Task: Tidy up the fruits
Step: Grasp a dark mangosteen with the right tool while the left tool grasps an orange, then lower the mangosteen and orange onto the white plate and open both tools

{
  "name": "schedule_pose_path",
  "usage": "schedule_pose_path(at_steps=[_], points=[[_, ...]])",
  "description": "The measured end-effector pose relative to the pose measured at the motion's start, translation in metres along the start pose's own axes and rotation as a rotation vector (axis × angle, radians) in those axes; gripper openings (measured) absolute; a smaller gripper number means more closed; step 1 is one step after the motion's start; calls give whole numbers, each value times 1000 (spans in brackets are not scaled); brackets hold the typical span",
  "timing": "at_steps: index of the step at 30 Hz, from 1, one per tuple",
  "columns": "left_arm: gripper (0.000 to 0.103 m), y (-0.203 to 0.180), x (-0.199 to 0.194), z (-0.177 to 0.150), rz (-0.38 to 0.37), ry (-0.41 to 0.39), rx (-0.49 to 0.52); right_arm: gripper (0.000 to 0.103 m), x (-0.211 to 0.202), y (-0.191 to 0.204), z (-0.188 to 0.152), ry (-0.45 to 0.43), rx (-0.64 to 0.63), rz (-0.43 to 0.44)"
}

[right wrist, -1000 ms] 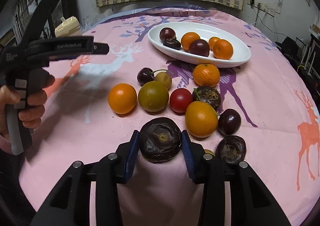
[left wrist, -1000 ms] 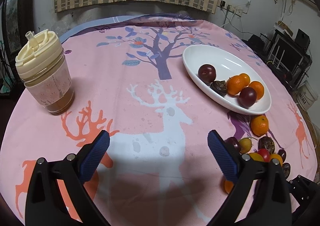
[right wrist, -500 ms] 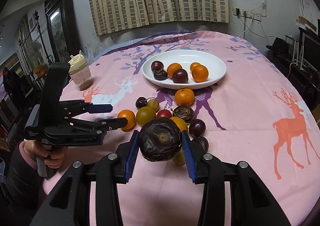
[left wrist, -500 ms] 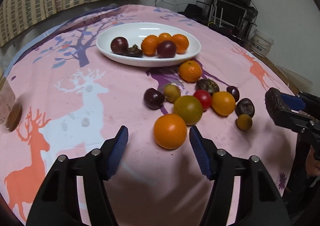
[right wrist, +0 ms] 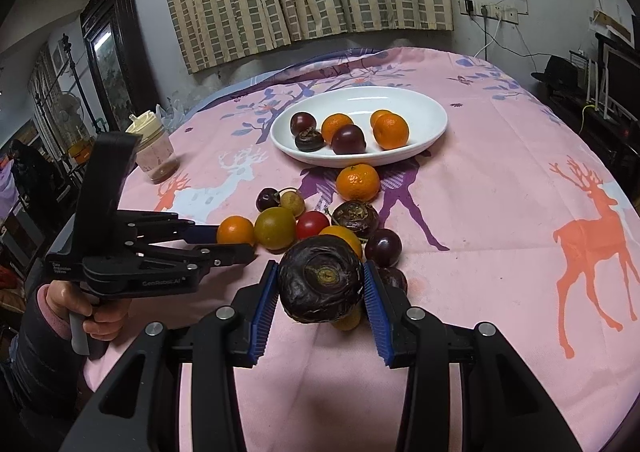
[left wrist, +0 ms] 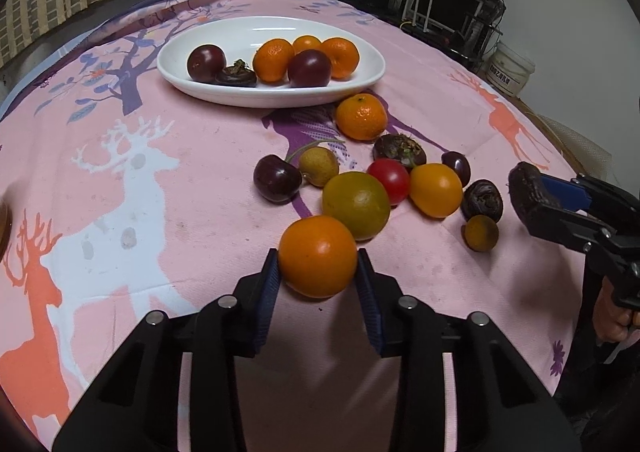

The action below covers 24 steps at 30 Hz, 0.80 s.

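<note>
My left gripper is shut on an orange at the near edge of the fruit pile on the pink cloth; it also shows in the right wrist view. My right gripper is shut on a dark wrinkled fruit and holds it above the cloth; it appears at the right in the left wrist view. A white oval plate at the back holds several oranges and dark fruits. Loose fruits lie between: a green-yellow citrus, a red tomato, a tangerine.
A lidded cup stands at the left of the round table. Curtains, a dark cabinet and shelves with electronics stand around the table. The cloth to the right of the fruit pile is bare.
My left gripper has closed from open onto the orange. My right gripper has lifted the dark fruit and pulled back from the pile.
</note>
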<state>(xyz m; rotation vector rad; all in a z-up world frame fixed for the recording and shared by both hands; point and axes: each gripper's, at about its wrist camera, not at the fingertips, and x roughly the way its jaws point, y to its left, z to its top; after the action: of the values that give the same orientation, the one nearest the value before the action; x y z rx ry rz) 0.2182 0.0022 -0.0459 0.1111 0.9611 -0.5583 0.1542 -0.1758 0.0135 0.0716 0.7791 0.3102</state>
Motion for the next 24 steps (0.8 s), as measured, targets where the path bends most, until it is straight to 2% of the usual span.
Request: schedule_pose_path(at_steps=[2,4,6,9,12,15,19,20,21,22,23,24], points=[[37,2,-8,5,2,-28,-15,42,2,-5,7,-5,-4,-3],[37,8,-19,19,-28,-80,-50,42,6,-11,19,-17,-4,-6],[37,12,-28,46,-37,-146,-85,42,15,-19,41,-40,11,6],[37,19,-21,91,0,-195,-128,42,36,-32,80,-83,29,5],[37,33,3,136,21,-182,-196,43,68,-47,120,-109,43,-28],[37,46,32,169,85,-160,-221,43,101,-65,151,-104,72,-49],[37,59,64,186,119,-95,-254,43,136,-81,168,-62,88,-54],[42,62,71,188,132,-74,-266,47,142,-83,168,-60,93,-51],[47,63,73,188,133,-71,-271,57,144,-84,167,-62,93,-46],[57,61,71,187,129,-85,-266,61,144,-85,166,-57,91,-39],[72,57,66,186,141,-93,-255,62,142,-85,165,-55,90,-31],[79,55,59,186,159,-108,-244,62,136,-85,164,-67,93,-26]])
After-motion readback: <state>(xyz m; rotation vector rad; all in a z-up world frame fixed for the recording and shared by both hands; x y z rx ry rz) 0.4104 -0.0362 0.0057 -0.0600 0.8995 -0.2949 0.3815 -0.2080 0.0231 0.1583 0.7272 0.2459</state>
